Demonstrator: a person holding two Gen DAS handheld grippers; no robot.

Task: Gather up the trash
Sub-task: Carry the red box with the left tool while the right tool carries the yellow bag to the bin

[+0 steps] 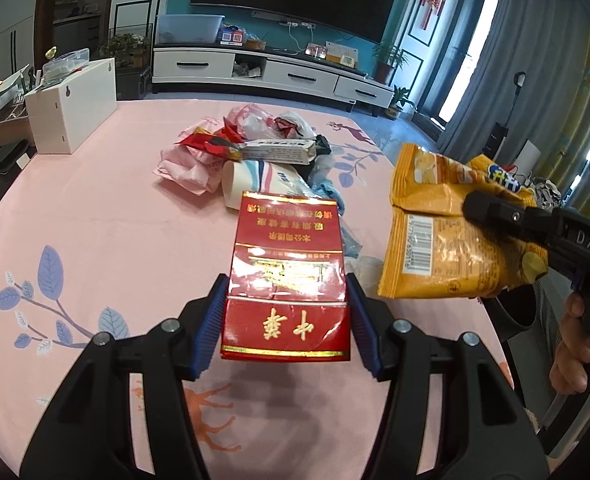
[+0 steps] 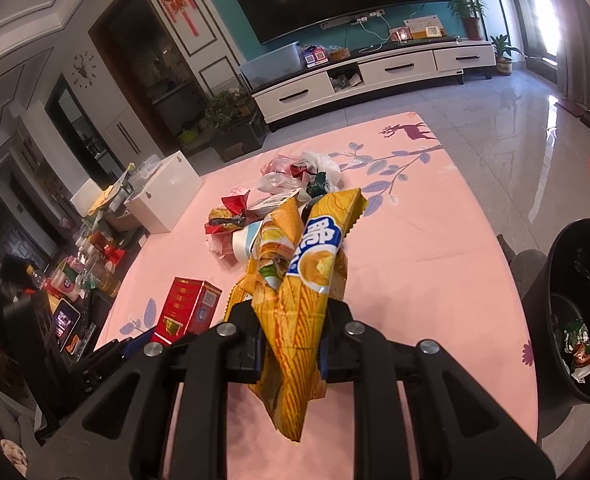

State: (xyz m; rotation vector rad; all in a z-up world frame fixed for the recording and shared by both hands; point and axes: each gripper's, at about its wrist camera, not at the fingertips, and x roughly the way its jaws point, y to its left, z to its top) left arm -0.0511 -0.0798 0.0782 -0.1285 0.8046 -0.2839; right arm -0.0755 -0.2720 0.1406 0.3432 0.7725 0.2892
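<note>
- Two pieces of trash are held above the pink desk point(image 1: 95, 208): a red cigarette box point(image 1: 287, 280) and a yellow snack bag point(image 2: 299, 300).
- Left gripper point(image 1: 287, 320) has the red box between its blue fingers point(image 1: 211, 328); both pads press on the box sides, about half open, and the box is lifted off the cloth.
- Right gripper point(image 2: 291, 344) is almost fully closed on the crumpled yellow bag, which sticks out both above and below the fingers point(image 2: 255, 344).
- From the left wrist view the bag hangs to the right of the red box, near it but not touching, and a hand point(image 1: 575, 344) is on the right gripper's handle.
- Behind both items a pile of other trash point(image 1: 255, 152) lies in the middle of the desk: a paper cup on its side, plastic bags, red wrappers, a long white carton.
- At the right edge of the desk stands a black bin point(image 2: 575, 312) with some wrappers inside.
- A white box point(image 1: 71, 108) sits at the far left of the desk.
</note>
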